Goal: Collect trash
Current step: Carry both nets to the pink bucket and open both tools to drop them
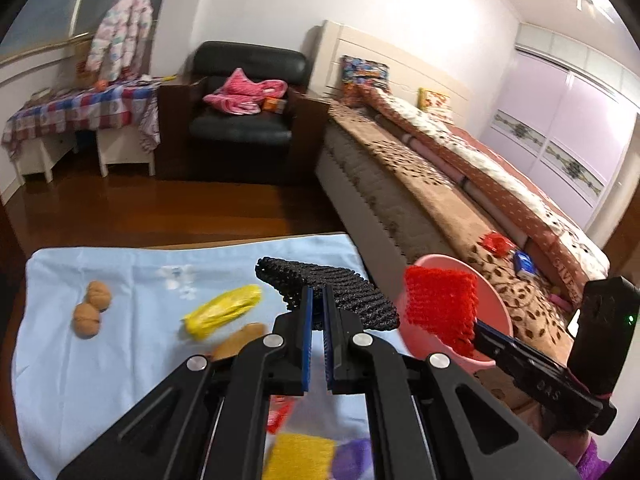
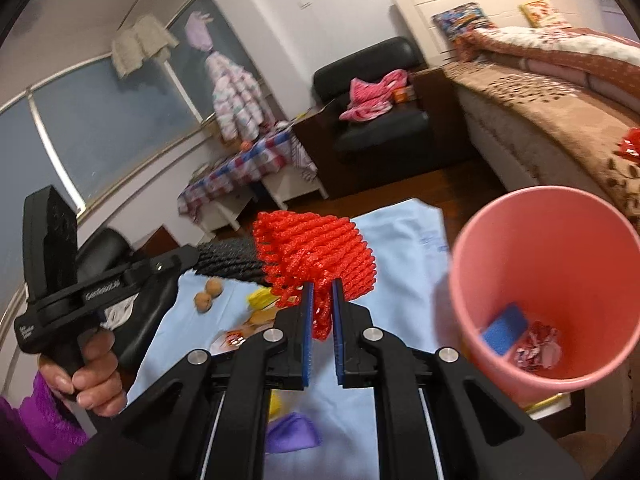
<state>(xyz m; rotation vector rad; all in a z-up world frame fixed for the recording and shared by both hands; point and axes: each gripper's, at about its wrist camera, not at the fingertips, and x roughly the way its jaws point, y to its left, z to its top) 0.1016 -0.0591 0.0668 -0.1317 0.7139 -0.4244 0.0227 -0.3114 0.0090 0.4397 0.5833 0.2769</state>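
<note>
Red foam net (image 2: 316, 258) pinched at its lower edge between right gripper (image 2: 321, 308) jaws, hanging ahead of them, left of the pink bin (image 2: 472, 240) mouth; likely staged for dropping in. Black foam net (image 1: 332, 294) clamped in left gripper (image 1: 316, 308) jaws, lifted off the table (image 1: 80, 380). Bin already holds a blue scrap (image 2: 505, 326) and a crumpled wrapper (image 2: 538, 345).

Right gripper (image 2: 320, 300) jaws clamping red foam net (image 2: 316, 248), pink bin (image 2: 472, 248) beside — wrappers inside
</note>
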